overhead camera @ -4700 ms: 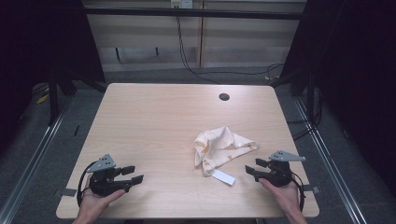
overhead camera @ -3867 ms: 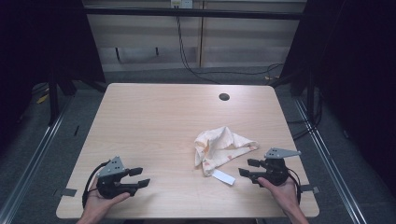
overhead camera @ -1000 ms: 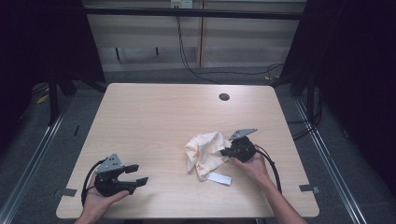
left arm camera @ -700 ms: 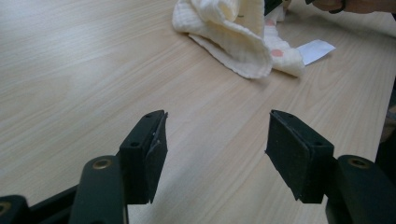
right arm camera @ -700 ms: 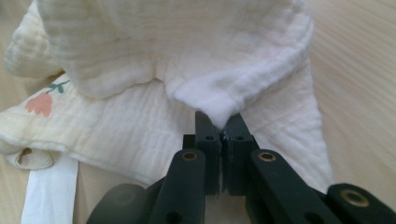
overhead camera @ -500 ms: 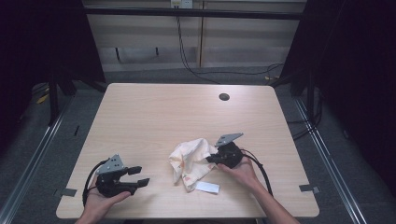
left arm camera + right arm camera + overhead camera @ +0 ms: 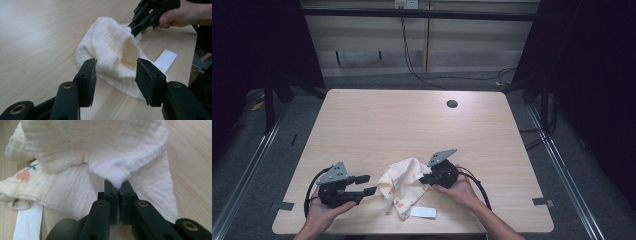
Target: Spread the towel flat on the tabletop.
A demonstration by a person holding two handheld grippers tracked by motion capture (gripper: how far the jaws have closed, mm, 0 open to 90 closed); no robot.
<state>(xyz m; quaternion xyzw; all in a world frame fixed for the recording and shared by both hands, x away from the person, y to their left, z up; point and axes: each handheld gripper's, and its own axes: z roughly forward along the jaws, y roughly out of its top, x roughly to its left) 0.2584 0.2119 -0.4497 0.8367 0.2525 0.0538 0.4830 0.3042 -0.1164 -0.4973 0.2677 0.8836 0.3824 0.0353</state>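
**Soft cloth pinched and dragged toward the waiting tool**

Near the counter's (image 7: 362, 120) front edge, the left tool (image 7: 367, 184) has just been closing, its jaws half-wide with nothing between them. Just beside it lies the cloth (image 7: 399, 182): light, limp, likely to bunch; a free hem is the place to grip. The right tool (image 7: 117, 192) is clamped on a fold. Beyond, bare counter gives room.

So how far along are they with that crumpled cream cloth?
Early on. Done: the right gripper has pinched a fold of the crumpled cream muslin cloth. In hand: the left gripper faces the cloth, its jaws just closing but not yet touching it. Left: gripping with the left gripper and spreading or folding the cloth; it remains bunched.
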